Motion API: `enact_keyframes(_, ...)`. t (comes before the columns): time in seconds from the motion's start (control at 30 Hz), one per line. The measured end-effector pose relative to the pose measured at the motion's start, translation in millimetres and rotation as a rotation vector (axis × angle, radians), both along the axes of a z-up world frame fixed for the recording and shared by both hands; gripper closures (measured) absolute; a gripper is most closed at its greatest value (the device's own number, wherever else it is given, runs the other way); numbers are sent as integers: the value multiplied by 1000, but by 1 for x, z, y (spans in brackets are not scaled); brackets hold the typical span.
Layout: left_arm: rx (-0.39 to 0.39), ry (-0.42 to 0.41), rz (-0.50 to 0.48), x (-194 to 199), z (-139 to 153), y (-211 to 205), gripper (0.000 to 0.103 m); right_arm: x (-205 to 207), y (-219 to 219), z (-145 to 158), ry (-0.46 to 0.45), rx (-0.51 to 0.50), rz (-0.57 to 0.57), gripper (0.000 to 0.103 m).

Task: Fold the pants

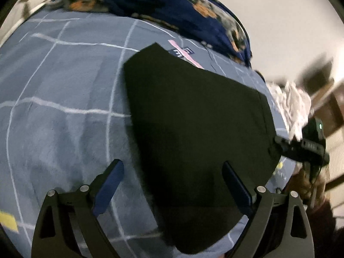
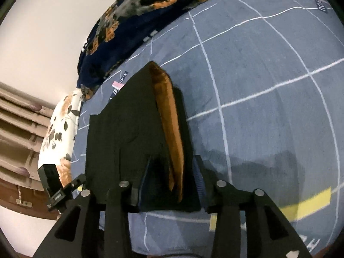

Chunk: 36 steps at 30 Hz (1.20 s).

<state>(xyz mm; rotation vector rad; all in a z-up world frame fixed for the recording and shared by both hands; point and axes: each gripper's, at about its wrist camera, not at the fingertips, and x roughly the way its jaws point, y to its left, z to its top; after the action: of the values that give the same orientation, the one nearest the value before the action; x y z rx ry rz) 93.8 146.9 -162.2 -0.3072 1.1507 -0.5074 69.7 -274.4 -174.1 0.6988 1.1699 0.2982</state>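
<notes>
While both cameras looked steeply down, the left gripper (image 1: 173, 172) stood nearest in its view, its blue-padded jaws spread wide with nothing between them, one finger over bare cloth and the other over the black pants (image 1: 193, 129). The pants lay folded into a flat dark slab on a grey-blue bedsheet (image 1: 64, 107) crossed by white lines.

In the right wrist view, the right gripper (image 2: 172, 172) straddled the near edge of the pants (image 2: 129, 133). Its jaws were partly apart, and whether the pads still pressed on the cloth could not be told. An orange-brown strip (image 2: 169, 129), perhaps lining, ran along the fold just ahead of the fingers. A yellow patch (image 2: 309, 204) was printed on the sheet to the right.

Beyond the pants, a pink label (image 1: 187, 53) on the sheet peeked out from under their far edge. Farther still, a navy blanket (image 1: 172, 4) with orange flowers was heaped along the far side of the bed, in front of a pale wall (image 1: 290, 21). A white floral pillow (image 2: 60, 133) sat at the bed's edge, with brown wooden furniture (image 2: 19, 129) behind it.
</notes>
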Motion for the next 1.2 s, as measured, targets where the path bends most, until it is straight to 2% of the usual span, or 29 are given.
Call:
enact_keyframes(0.13,-65,25,-68,9,-2,-9,11,11,3,-12,19,32,36,65)
enact_keyframes(0.3,-62,-6,-122,17,-1,-21,11,21,9,-16,5,113,144,62)
enact_keyframes(0.4,-70,-22,-124,24,-3,-27,11,24,3,-23,22,174,165,62)
enact_keyframes(0.5,-13,-42,-129,25,-2,-36,11,29,-3,-30,32,216,196,61)
enact_keyframes(0.63,138,-95,-163,16,-1,-54,11,35,-12,-39,90,298,193,62)
enact_keyframes(0.73,192,-116,-168,13,-2,-59,11,34,-14,-41,93,319,195,62)
enact_keyframes(0.83,197,-116,-163,13,-2,-58,11,33,-18,-45,96,349,173,61)
enact_keyframes(1.0,220,-127,-161,12,-2,-61,11,33,-13,-40,101,316,167,58)
enact_keyframes(1.07,225,-130,-160,12,-3,-62,11,36,-9,-37,103,306,173,51)
enact_keyframes(1.2,233,-135,-158,11,-2,-62,11,38,5,-27,75,221,213,45)
